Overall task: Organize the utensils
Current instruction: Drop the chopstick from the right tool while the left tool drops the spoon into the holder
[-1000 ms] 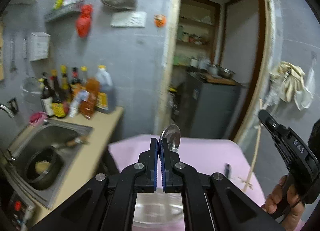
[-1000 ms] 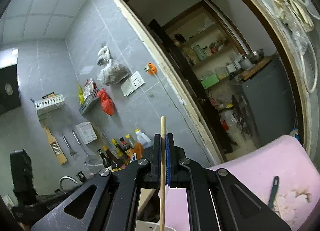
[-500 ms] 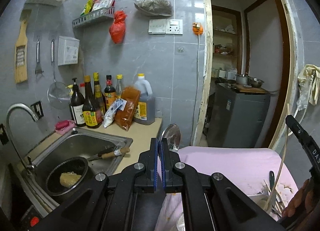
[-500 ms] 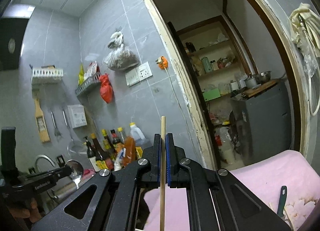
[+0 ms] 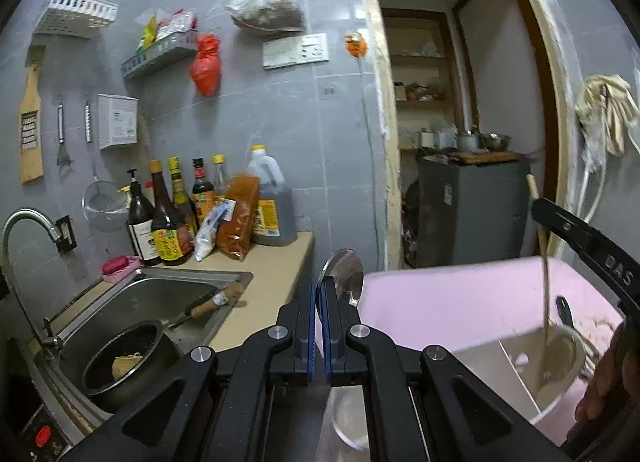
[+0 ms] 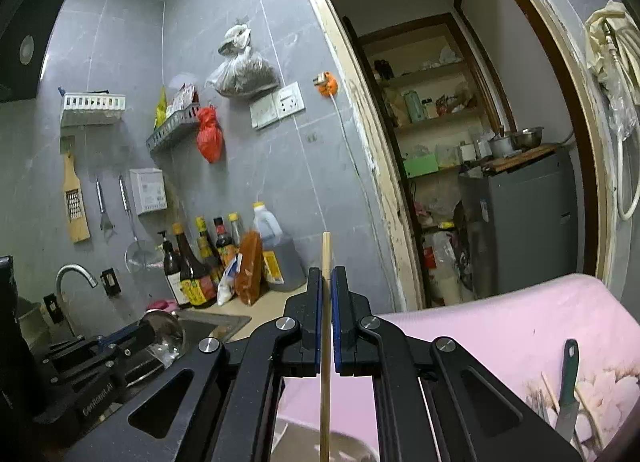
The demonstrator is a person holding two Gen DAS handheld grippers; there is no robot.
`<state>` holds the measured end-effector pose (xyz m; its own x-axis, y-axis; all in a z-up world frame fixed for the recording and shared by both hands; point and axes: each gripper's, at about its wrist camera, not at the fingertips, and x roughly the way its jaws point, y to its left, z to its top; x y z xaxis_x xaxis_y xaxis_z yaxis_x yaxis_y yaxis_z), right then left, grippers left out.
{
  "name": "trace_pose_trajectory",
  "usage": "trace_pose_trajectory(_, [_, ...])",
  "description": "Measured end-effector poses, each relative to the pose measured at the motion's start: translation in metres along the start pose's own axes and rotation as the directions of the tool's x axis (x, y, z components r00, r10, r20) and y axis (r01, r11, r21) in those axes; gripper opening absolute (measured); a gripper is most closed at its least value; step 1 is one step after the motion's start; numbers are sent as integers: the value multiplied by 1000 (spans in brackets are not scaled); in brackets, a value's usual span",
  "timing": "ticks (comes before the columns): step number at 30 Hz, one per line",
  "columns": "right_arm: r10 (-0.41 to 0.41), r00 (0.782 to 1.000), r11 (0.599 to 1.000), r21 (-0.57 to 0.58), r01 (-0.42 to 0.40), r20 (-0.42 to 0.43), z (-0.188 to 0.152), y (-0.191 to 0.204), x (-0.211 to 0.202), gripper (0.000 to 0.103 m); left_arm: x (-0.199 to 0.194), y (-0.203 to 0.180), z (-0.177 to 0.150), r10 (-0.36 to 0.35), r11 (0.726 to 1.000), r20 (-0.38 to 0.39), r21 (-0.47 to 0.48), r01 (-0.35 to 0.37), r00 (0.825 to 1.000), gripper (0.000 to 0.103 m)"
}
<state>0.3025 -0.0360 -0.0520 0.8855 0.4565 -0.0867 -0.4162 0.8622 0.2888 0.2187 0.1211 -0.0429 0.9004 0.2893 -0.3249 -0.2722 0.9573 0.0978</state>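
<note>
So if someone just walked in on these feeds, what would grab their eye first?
Probably the metal spoon standing upright in the shut left gripper, and the wooden chopstick clamped upright in the right gripper. After that, the pink tablecloth on the right and the bottles crowded behind the sink.

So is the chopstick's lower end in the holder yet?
Yes: the chopstick runs down into the white holder's round compartment.
</note>
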Motion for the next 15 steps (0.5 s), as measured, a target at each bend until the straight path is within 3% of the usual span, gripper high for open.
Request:
trace_pose_trajectory(8, [4,998,1000,26,-2,-67,-10,-8,-9,4,-3,1,-3,-98,995,-68,-42,96,993,6])
trace_pose_trajectory(13, [14,992,998,55,-7,-126,-12,-14,-13,7,2,6,-4,-219,970,-157,-140,197,963,10])
trace_pose_trajectory(15, [17,988,997,71,-6,-155,-11,-19,-16,15,6,8,-4,-254,958,-197,-186,218,947,10])
